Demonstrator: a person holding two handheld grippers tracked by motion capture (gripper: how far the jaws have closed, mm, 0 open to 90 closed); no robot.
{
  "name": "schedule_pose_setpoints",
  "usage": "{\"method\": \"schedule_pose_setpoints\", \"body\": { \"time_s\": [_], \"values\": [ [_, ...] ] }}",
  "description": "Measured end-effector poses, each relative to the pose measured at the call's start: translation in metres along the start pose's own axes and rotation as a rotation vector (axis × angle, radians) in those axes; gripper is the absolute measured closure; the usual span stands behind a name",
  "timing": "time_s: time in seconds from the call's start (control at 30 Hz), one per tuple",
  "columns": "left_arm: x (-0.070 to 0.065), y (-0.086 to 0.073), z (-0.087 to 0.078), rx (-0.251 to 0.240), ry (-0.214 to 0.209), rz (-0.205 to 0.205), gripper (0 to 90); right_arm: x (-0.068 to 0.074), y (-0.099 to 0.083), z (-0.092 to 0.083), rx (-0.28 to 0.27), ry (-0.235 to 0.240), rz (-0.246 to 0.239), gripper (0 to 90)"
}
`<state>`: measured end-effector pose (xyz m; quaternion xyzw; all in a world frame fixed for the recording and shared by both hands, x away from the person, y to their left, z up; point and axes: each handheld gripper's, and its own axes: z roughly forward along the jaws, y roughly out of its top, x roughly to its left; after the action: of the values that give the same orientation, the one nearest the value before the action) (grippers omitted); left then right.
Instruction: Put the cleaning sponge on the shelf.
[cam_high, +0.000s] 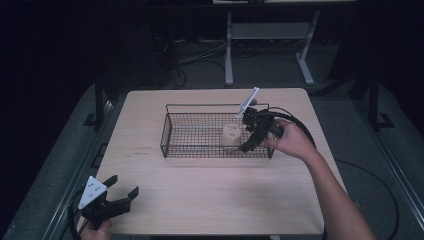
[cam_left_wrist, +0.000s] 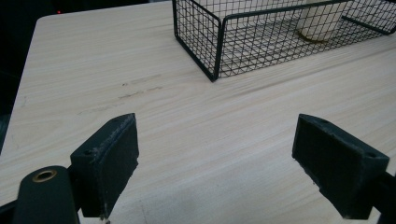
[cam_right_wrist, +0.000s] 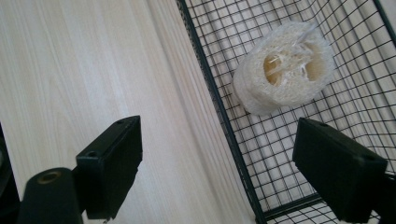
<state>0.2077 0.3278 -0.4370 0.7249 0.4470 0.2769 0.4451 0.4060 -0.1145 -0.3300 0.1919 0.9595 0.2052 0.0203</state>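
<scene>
One loofah (cam_right_wrist: 284, 67) in unlabelled wire basket (cam_high: 172, 106).

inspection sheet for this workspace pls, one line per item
Surface: light wood table, faint scuff marks.
Job's things: loofah sponge upright inside black wire basket.
Clutter: nothing seen.
Grippers: left gripper open at the near left corner, empty; right gripper open at the basket's right end, empty.
Cables: black cable loops from the right gripper.
Surroundings: dark room, white table frame behind, floor cables.
</scene>
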Motion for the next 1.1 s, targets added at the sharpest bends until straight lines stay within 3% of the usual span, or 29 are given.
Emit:
{"method": "schedule_pose_setpoints", "body": {
  "time_s": [0.7, 0.8, 1.1],
  "values": [
    [0.0, 0.0, 0.0, 0.002, 0.0, -0.004, 13.8, 0.018, -0.023, 0.006, -0.004, 0.014, -0.017, 15.4],
    [0.0, 0.0, 0.0, 0.002, -0.001, -0.002, 13.8, 0.02, -0.026, 0.008, 0.017, 0.018, -0.013, 15.4],
    [-0.002, 0.0, 0.0, 0.006, -0.001, 0.006, 13.8, 0.031, -0.04, 0.013, -0.004, 0.016, -0.028, 15.5]
  ]
}}
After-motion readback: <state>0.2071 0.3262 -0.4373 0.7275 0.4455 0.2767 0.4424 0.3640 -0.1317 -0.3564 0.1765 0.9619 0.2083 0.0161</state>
